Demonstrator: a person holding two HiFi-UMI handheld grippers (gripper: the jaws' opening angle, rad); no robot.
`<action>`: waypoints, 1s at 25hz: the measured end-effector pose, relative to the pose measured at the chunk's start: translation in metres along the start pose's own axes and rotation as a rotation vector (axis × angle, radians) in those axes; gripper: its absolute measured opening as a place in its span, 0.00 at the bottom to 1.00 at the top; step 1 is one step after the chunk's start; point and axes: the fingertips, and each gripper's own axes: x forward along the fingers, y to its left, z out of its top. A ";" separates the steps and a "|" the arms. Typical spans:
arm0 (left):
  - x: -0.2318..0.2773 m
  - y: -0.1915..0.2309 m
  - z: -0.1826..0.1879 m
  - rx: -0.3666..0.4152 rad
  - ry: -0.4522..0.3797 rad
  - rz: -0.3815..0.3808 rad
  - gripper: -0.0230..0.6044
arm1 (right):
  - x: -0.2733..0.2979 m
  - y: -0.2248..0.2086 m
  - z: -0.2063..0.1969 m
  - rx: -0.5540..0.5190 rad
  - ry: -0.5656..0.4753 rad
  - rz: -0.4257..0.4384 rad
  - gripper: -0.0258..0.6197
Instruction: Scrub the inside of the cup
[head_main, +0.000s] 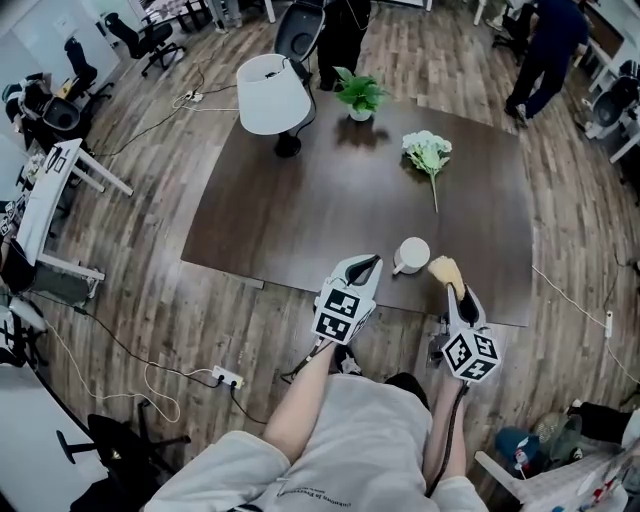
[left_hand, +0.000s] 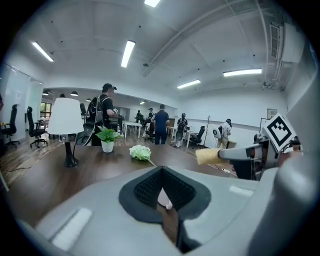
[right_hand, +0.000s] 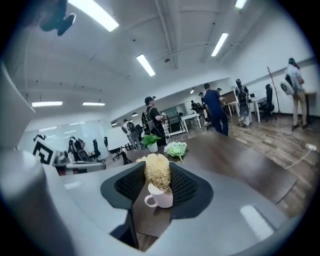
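Two grippers flank the cup, which stands near the table's front edge. The right gripper is clamped on the scrubber. The left gripper — jaws a narrow slit apart, empty — should probably steady the cup first, then the scrubber goes straight down into its mouth.

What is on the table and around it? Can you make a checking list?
Surface: dark table, dry as far as I can see.
Job's things: white cup upright near the front edge; tan scrubber beside it, not inside yet.
Clutter: lamp, plant and flowers at the far side.
Grippers: left gripper open and empty, left of the cup; right gripper shut on the scrubber.
Cables: power strip and cords on the floor.
Surroundings: wood floor, chairs, people standing.
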 end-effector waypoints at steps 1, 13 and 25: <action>0.001 0.001 -0.002 -0.005 0.004 0.005 0.04 | 0.001 -0.002 0.005 0.035 -0.017 0.018 0.31; 0.035 0.020 -0.030 -0.088 0.025 0.124 0.04 | 0.075 -0.021 0.041 0.143 0.099 0.280 0.31; 0.091 -0.005 -0.076 -0.054 0.144 0.218 0.04 | 0.137 -0.010 0.022 -0.631 0.542 0.675 0.31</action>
